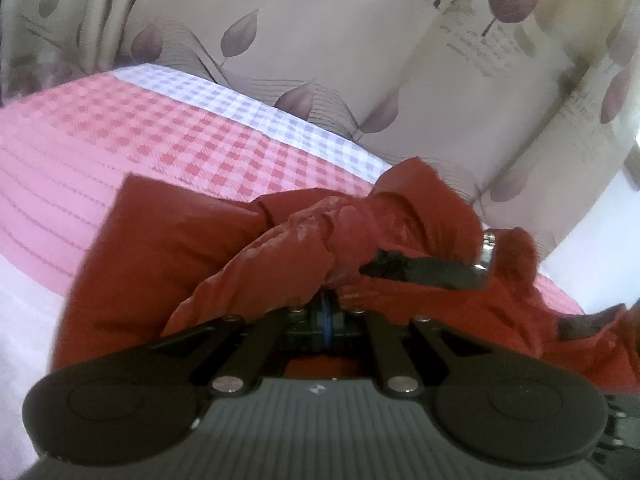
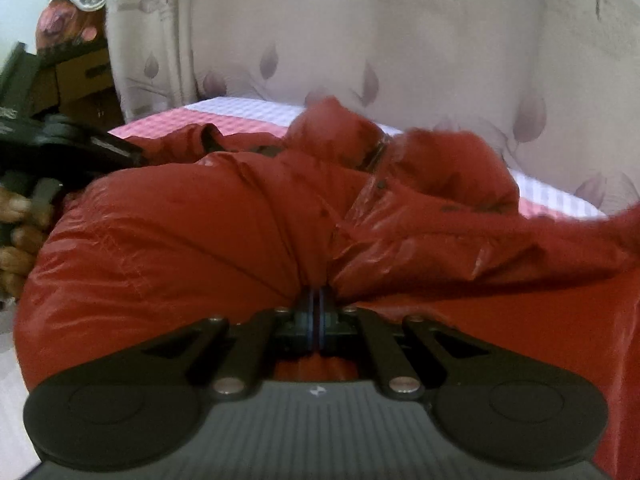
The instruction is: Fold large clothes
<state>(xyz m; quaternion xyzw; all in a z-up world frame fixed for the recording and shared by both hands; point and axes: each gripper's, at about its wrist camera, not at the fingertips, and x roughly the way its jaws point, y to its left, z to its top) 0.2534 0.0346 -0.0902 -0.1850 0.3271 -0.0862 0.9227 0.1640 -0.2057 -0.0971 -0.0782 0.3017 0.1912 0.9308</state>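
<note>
Red padded jacket (image 1: 192,240) spread in a heap over pink checked bedcover (image 1: 168,128), leaf-patterned curtain (image 1: 320,32) behind at 12 o'clock. Left gripper (image 1: 327,304) clamped tight on a bunched fold of the jacket at centre frame. Black strap with metal buckle (image 1: 424,270) lying across the fabric toward 2 o'clock. Right gripper (image 2: 318,300) likewise pinched fully closed on a gathered ridge of jacket. Hand (image 2: 18,232) gripping the other tool at 9 o'clock in right wrist view. Picture blurred at right edge.
</note>
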